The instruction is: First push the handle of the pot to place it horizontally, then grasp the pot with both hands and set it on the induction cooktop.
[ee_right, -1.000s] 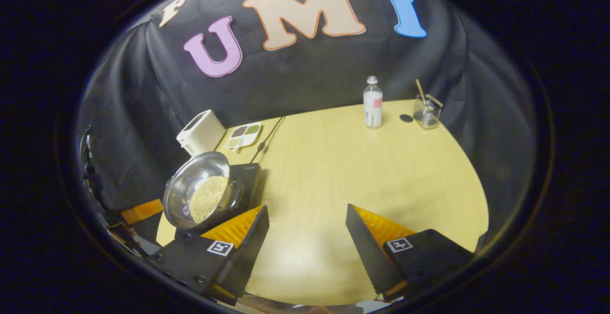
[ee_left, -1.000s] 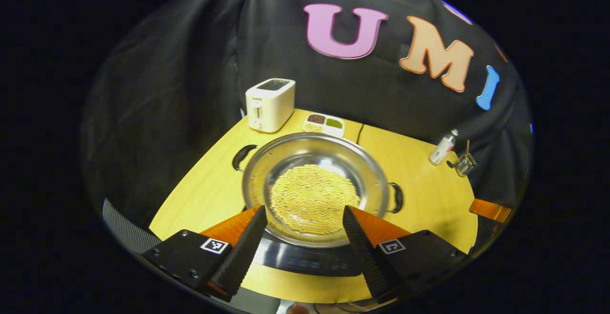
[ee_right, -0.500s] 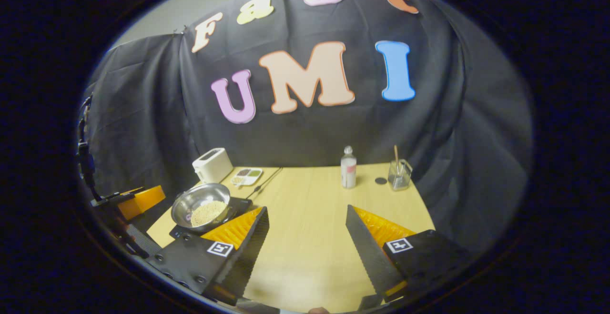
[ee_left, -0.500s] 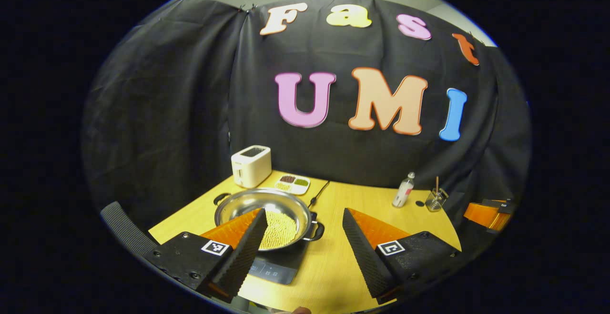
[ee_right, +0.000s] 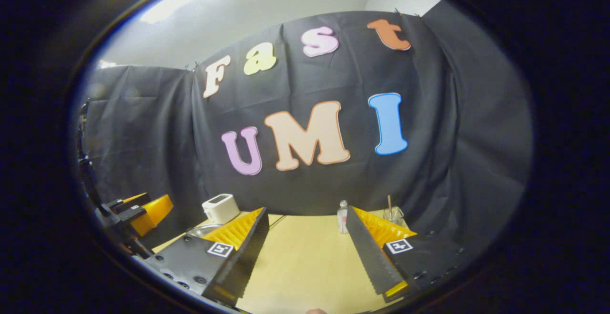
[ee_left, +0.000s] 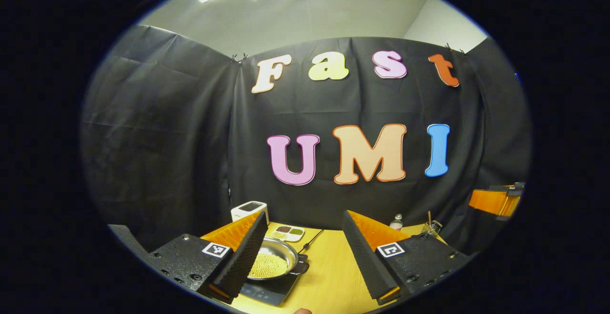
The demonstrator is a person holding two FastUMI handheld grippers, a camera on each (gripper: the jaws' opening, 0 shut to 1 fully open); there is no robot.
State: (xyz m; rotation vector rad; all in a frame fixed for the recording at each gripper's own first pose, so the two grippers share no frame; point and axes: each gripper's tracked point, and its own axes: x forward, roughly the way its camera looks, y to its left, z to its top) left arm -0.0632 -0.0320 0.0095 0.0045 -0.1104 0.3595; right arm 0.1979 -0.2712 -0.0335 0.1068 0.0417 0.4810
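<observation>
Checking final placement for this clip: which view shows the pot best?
The left gripper view: the pot sits on the induction cooktop, its contents and one handle visible beside that gripper's finger. The right gripper view catches just a sliver of its rim behind that gripper's finger.

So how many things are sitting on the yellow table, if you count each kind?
Pot with yellow grains: 1
Induction cooktop: 1
Toaster: 1
Divided dish: 1
Bottle: 1
Glass jar with a stick in it: 1
Total: 6
</observation>
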